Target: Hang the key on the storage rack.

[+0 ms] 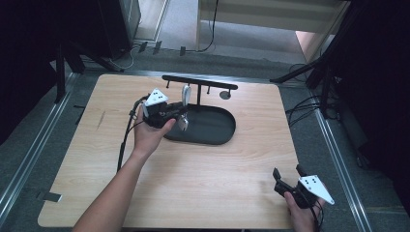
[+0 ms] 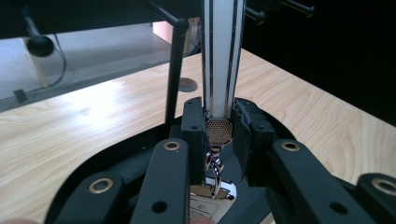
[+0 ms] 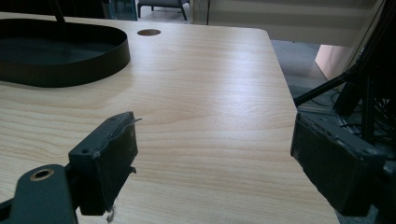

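The right gripper lies nearest the high camera, at the table's near right corner, held low in the person's right hand; its 2 black jaws stand wide apart with only bare wood between them, as the right gripper view confirms, so it is released and grasps nothing. The left gripper, held in the left hand, is at the left end of the black oval tray in the table's far middle. Seen along its own jaws in the left gripper view, the left gripper is clenched on a white lanyard strap with 2 thin dark lines along it: the pads press on either side of the strap's lower end, where a gold mesh end piece sits. Below that a small silver clasp hangs, joined to a shiny tag whose detail is too cut off to read. The strap rises straight up from the jaws and leaves the picture at its top. From above, the strap stands just in front of the black hanger rail, which rises on thin posts from the tray's far edge. The wooden table has a round hole near its far edge, right of the rail.
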`<state>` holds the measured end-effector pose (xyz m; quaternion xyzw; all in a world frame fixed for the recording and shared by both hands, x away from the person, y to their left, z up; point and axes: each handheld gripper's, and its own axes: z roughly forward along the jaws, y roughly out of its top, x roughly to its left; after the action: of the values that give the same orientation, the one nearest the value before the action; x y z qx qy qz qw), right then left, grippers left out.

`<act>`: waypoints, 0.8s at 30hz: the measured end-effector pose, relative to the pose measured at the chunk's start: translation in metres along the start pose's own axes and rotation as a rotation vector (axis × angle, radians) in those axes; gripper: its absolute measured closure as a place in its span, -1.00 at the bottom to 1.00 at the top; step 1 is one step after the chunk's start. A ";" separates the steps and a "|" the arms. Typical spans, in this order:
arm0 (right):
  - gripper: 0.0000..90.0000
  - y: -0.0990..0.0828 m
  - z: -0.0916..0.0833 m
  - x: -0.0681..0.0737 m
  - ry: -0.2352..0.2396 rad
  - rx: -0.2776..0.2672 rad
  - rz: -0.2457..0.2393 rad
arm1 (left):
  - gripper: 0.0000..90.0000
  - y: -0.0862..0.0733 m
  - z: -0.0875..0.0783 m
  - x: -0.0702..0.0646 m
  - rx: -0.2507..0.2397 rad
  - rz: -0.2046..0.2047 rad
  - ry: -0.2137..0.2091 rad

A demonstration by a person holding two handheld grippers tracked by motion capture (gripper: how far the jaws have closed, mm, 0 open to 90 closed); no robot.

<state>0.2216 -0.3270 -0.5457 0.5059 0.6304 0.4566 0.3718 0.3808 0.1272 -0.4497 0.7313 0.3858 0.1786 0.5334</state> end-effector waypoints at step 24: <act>-0.68 0.000 0.000 -0.001 0.002 -0.002 0.005 | 0.67 0.002 0.017 0.015 0.022 -0.086 -0.043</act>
<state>0.2214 -0.3277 -0.5457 0.5066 0.6289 0.4589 0.3704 0.4021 0.1273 -0.4563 0.7234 0.4072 0.1354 0.5409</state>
